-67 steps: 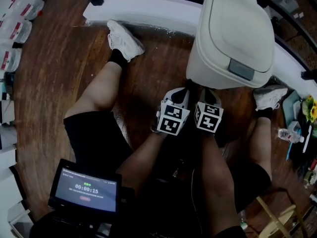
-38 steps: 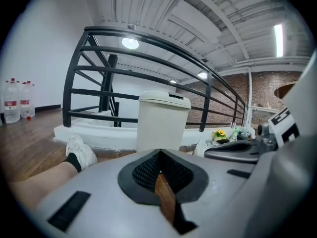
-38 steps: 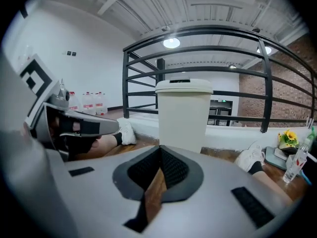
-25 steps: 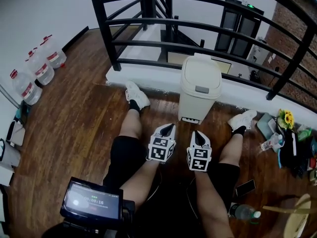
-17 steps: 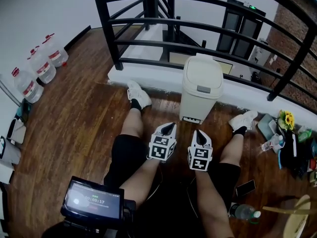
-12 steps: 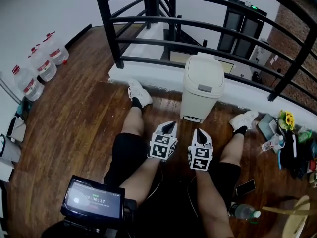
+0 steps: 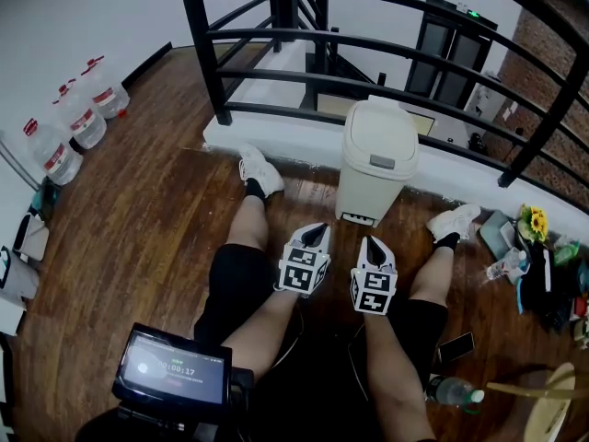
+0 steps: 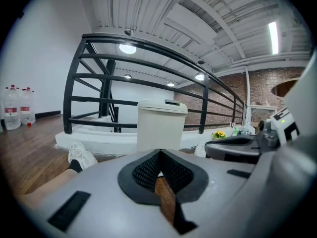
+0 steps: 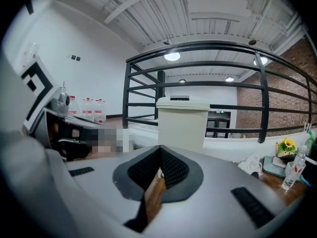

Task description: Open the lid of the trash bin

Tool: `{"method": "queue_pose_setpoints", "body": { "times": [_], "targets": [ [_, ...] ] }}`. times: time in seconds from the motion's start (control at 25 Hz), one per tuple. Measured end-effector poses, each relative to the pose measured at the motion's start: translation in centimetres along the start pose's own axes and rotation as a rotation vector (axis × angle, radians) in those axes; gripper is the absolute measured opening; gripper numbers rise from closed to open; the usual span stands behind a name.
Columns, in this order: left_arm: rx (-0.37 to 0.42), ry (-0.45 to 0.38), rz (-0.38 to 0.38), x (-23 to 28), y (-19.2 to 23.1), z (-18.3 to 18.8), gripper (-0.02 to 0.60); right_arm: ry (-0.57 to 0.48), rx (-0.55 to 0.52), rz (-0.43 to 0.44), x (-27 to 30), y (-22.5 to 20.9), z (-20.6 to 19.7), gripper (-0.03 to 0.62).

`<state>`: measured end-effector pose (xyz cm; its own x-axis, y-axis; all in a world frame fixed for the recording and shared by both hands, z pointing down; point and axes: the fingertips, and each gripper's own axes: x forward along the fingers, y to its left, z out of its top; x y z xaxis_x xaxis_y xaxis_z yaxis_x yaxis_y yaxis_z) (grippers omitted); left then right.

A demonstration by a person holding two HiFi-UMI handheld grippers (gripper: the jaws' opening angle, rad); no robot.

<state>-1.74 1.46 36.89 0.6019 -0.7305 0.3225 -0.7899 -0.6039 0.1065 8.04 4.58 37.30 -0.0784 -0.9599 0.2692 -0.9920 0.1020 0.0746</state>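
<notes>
A cream trash bin [image 7: 375, 178] stands on the wood floor against a white ledge, its lid [image 7: 386, 134] down, with a grey push tab at the front. Both grippers hover side by side over the person's lap, short of the bin. My left gripper [image 7: 316, 231] is shut with nothing in it, and its tip points at the bin. My right gripper [image 7: 370, 242] is also shut and empty. In the left gripper view the bin [image 8: 161, 128] is straight ahead beyond the closed tip [image 8: 159, 153]. The right gripper view shows the bin [image 9: 182, 125] ahead of the tip [image 9: 159, 150].
A black railing [image 7: 368, 40] runs behind the bin on the white ledge [image 7: 276, 132]. The person's legs and white shoes [image 7: 259, 170] flank the bin. Water jugs [image 7: 74, 113] stand at the left, a screen [image 7: 173, 371] at lower left, and flowers [image 7: 534, 221] and bottles at the right.
The head view pulled far back from a close look at the bin to a wide one. Over the last second both grippers stayed shut and almost still.
</notes>
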Motion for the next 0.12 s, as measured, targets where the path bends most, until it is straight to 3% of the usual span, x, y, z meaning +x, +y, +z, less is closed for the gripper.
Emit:
{"method": "queue_pose_setpoints", "body": {
  "times": [0.12],
  "targets": [
    [-0.001,0.002,0.001,0.0,0.08,0.03,-0.002,0.001,0.005,-0.004,0.03,-0.13,0.07,0.005]
  ]
}}
